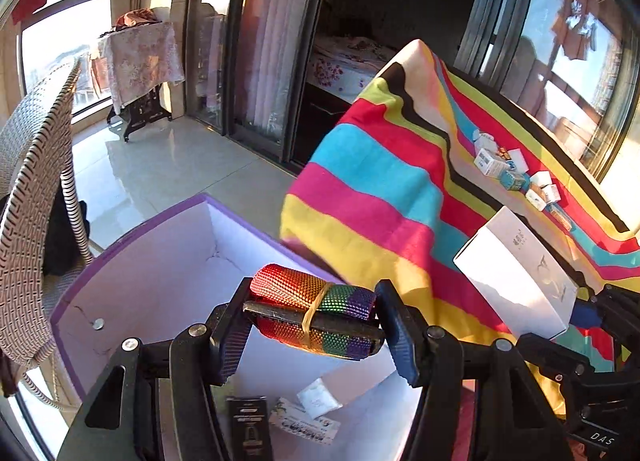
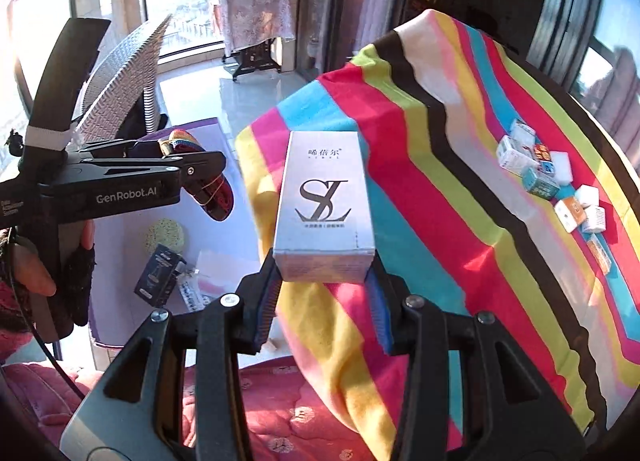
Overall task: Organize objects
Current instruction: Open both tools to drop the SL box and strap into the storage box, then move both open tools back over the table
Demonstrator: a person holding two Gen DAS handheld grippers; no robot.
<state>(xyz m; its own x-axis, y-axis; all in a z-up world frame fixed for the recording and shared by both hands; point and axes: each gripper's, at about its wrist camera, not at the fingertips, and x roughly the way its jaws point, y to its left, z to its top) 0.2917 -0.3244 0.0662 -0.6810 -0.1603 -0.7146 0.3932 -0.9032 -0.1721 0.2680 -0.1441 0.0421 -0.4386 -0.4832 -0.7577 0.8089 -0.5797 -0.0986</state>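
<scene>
The left gripper (image 1: 314, 315) is clenched on the rolled rainbow strap (image 1: 312, 311), whose long axis lies across the fingers (image 1: 394, 325). It hangs directly above the open purple box (image 1: 132, 245), so I judge it is nearer to the drop. The right gripper (image 2: 324, 277) clasps the white carton (image 2: 326, 205) further right, over the striped cloth (image 2: 440, 197).

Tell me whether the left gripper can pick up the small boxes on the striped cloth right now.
Probably not: the left gripper is shut on the rainbow strap roll over the purple box, and the small boxes lie well beyond it.
</scene>
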